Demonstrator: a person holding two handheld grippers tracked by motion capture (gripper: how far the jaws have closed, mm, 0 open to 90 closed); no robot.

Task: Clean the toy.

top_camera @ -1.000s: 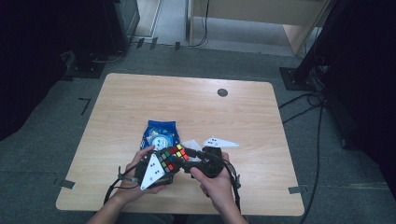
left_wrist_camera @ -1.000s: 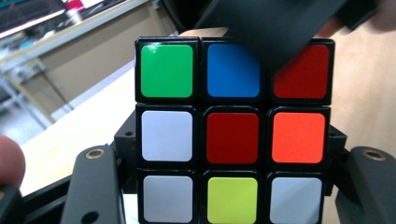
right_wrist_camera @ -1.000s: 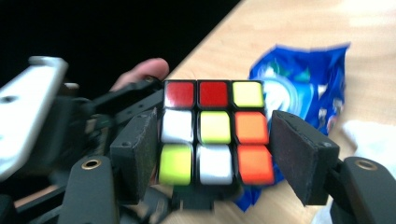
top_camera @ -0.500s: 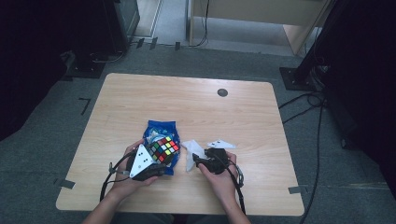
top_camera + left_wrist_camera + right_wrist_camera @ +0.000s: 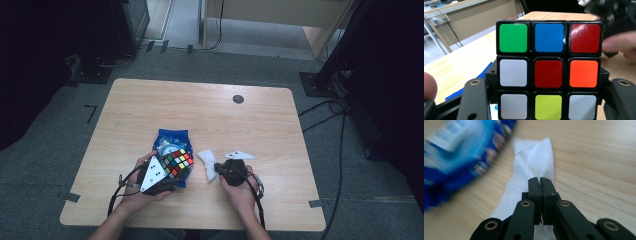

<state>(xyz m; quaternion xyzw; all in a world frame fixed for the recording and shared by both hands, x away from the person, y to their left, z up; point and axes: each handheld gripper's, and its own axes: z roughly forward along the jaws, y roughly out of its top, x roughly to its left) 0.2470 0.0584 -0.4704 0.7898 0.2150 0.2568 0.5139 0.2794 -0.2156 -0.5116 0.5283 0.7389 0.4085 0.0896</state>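
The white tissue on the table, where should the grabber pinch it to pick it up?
Probably pinch the tissue at its raised twisted ridge, coming down from above. It lies flat on the table, so only that bunched fold gives the right gripper something to bite.

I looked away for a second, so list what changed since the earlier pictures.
The two grippers have parted: the left gripper carried the cube left and away over the blue packet. The right gripper let go of the cube and went right; it is now shut over the white tissue. The packet and the table stayed put.
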